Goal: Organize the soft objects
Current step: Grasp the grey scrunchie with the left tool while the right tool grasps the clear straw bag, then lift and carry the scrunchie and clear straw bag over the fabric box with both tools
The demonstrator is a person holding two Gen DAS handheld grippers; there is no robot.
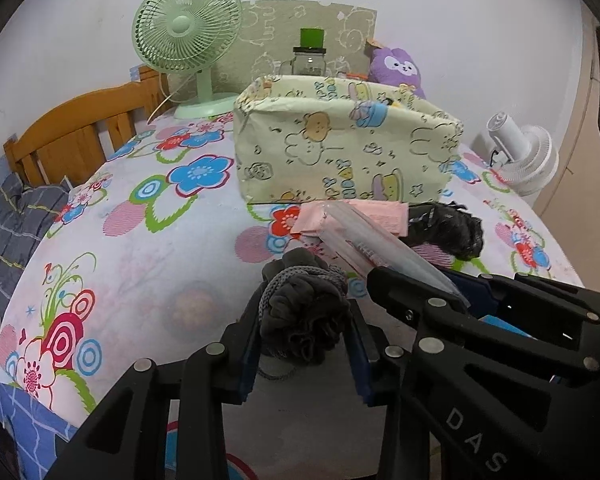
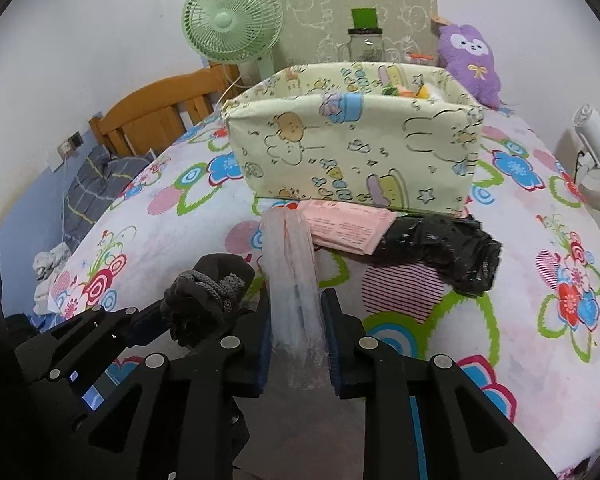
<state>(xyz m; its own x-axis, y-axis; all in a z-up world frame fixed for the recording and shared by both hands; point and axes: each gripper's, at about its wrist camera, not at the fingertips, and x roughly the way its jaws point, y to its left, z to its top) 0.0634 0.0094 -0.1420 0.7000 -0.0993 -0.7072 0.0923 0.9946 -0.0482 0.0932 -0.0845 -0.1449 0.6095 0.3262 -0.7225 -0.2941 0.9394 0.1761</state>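
- Floral bedsheet (image 2: 540,208) covers the bed, fans and a plush against the wall behind.
- Left gripper (image 1: 306,320) is clamped on a grey bath pouf (image 1: 304,312).
- Right gripper (image 2: 296,320) pinches a clear plastic packet (image 2: 292,272).
- Just ahead lie a pink pack (image 2: 348,226) and a black bag (image 2: 448,252), touching the fabric bin (image 2: 352,152).
- Lift both loads above the bin's rim before releasing; I judge the soft wall buckles if nudged.

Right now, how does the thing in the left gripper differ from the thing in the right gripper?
The left gripper holds a dark grey bath pouf, bunched and ruffled, with a rope loop. The right gripper holds a clear plastic packet, long, flat and see-through, pointing toward the fabric bin. The pouf is opaque and rounded; the packet is smooth. Both are clamped above the bed.
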